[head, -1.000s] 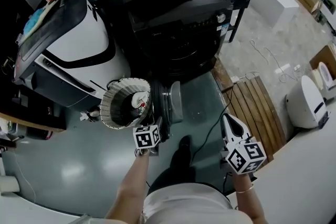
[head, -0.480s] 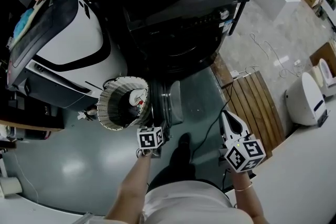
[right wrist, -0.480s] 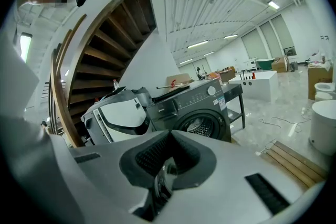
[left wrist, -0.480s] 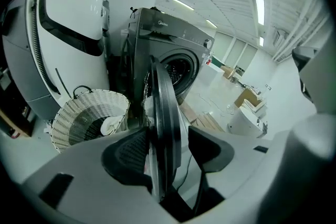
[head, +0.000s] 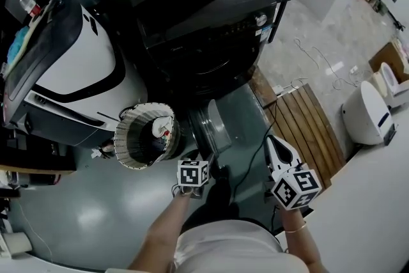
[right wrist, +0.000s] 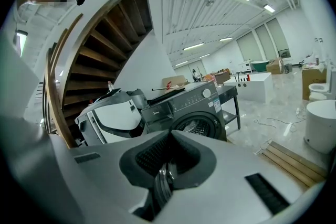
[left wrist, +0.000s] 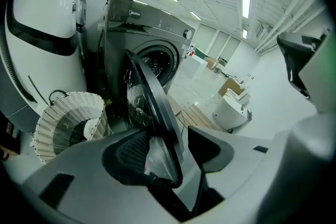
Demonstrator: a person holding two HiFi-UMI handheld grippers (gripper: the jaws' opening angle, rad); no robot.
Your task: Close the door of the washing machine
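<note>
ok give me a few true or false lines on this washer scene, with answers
1. The washer door stands open. True.
2. The door's rim sits between the left tongs. True.
3. The right tongs grip the door. False: they are shut on nothing, off to the door's right.
4. The basket sits on top of the washer. False: it is on the floor, left of the door.
5. A wooden pallet lies on the floor to the right of the washer. True.
</note>
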